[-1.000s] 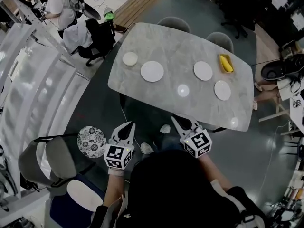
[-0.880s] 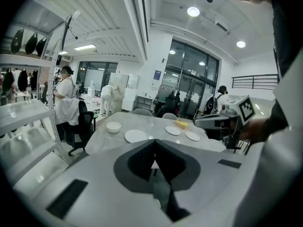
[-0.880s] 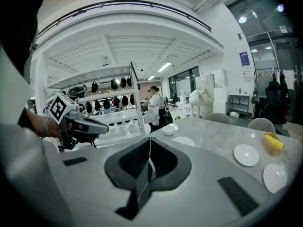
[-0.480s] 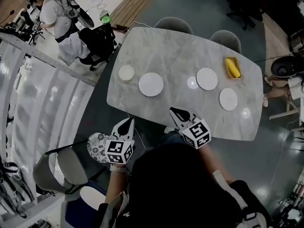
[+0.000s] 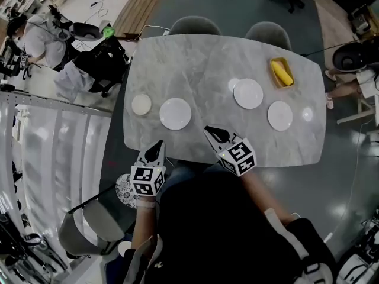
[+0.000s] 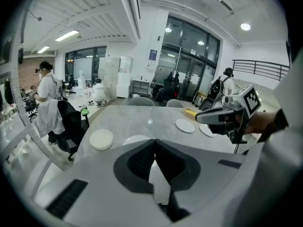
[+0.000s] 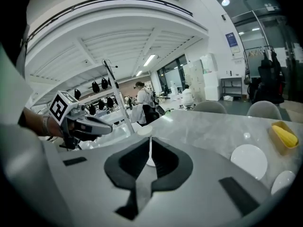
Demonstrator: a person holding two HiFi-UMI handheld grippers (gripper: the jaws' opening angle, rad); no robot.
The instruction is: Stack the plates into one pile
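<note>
Closing in: left tongs [image 5: 157, 147] and right tongs [image 5: 210, 132] have advanced to the worktop [image 5: 195, 52] edge.
Grip: both clenched, empty.
Plates [image 5: 175, 113]: four, well apart, none stacked; pickup likely next.

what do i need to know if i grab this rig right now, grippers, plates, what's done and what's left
Left gripper: jaws shut, empty, at the near edge of the grey marble table.
Right gripper: jaws shut, empty, just over the table's near edge.
Plates: four, all lying apart on the table. The small cream round plate is at the left end, with the larger white round plate beside it. On the right half are the far white plate and the near white plate.
Done: nothing stacked yet.
Left: gather all four into one pile.
</note>
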